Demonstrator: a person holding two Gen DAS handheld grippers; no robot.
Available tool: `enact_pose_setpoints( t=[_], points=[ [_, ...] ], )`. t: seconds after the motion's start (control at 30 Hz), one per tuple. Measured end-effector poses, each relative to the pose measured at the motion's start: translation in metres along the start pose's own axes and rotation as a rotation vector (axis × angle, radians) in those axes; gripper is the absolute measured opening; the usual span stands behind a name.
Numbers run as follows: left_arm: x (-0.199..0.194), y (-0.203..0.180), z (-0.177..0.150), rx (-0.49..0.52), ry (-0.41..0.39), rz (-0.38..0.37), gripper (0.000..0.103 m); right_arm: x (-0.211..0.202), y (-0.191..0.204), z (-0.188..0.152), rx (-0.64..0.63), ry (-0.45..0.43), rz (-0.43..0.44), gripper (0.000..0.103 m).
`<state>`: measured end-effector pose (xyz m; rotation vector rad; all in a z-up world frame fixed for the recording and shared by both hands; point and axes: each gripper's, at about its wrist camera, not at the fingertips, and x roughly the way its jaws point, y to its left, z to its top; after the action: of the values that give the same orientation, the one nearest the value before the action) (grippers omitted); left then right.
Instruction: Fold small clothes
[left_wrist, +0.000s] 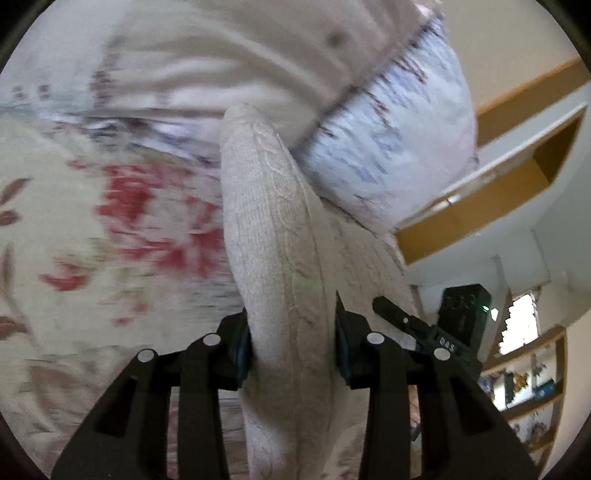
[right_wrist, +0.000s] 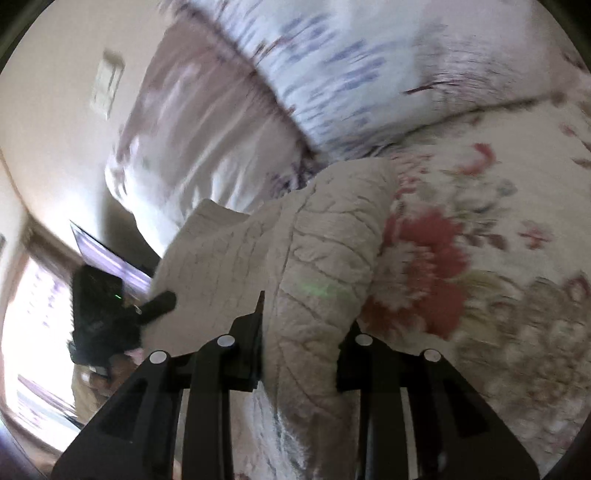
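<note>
Both grippers, left gripper (left_wrist: 293, 347) and right gripper (right_wrist: 299, 354), clamp the knit sweater (left_wrist: 266, 206) (cream, cable-patterned).

A: The red flowers on the bed cover (left_wrist: 155, 221) are all smeary — same for the pillow (right_wrist: 332, 74).

B: And the sweater (left_wrist: 273, 236) runs off the bottom edge — its end is hidden.

Daylit, motion-blurred fisheye views; window (right_wrist: 26, 314) glare.
</note>
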<state>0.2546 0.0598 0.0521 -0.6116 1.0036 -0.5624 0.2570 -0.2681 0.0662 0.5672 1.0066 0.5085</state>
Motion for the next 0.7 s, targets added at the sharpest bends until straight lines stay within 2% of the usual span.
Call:
enact_pose_setpoints(
  t=[0.07, 0.1, 0.13, 0.2, 0.27, 0.33, 0.4, 0.47, 0.57, 0.63, 0.7],
  points=[
    [0.004, 0.019, 0.000, -0.027, 0.006, 0.070, 0.041, 0.021, 0.001, -0.002, -0.002, 0.050, -0.051, 0.029],
    [0.009, 0.033, -0.001, -0.059, 0.018, 0.102, 0.044, 0.029, -0.002, -0.003, 0.003, 0.064, -0.098, 0.034],
    [0.013, 0.042, -0.003, -0.083, 0.027, 0.098, 0.046, 0.034, -0.005, -0.003, 0.012, 0.072, -0.111, 0.038],
    [0.017, 0.050, -0.005, -0.107, 0.017, 0.078, 0.055, 0.033, -0.016, -0.002, 0.069, 0.090, -0.078, 0.042],
    [0.013, 0.047, -0.006, -0.081, 0.003, 0.093, 0.056, 0.028, -0.022, -0.001, 0.094, 0.100, -0.065, 0.046],
    [0.004, 0.038, -0.005, -0.029, -0.037, 0.140, 0.058, 0.017, -0.022, 0.000, 0.092, 0.075, -0.072, 0.048],
    [-0.010, 0.027, -0.008, 0.032, -0.101, 0.184, 0.065, 0.007, -0.024, 0.001, 0.101, 0.036, -0.066, 0.048],
    [-0.022, 0.008, -0.013, 0.117, -0.180, 0.249, 0.071, -0.001, -0.027, 0.006, 0.120, 0.000, -0.062, 0.048],
    [-0.030, -0.020, -0.026, 0.270, -0.234, 0.349, 0.077, 0.000, -0.030, 0.008, 0.127, -0.002, -0.076, 0.047],
    [-0.025, -0.038, -0.034, 0.372, -0.246, 0.424, 0.081, 0.005, -0.025, 0.007, 0.095, 0.002, -0.093, 0.022],
    [-0.016, -0.050, -0.040, 0.448, -0.239, 0.503, 0.084, 0.004, -0.015, 0.007, 0.038, -0.046, -0.150, 0.012]
  ],
)
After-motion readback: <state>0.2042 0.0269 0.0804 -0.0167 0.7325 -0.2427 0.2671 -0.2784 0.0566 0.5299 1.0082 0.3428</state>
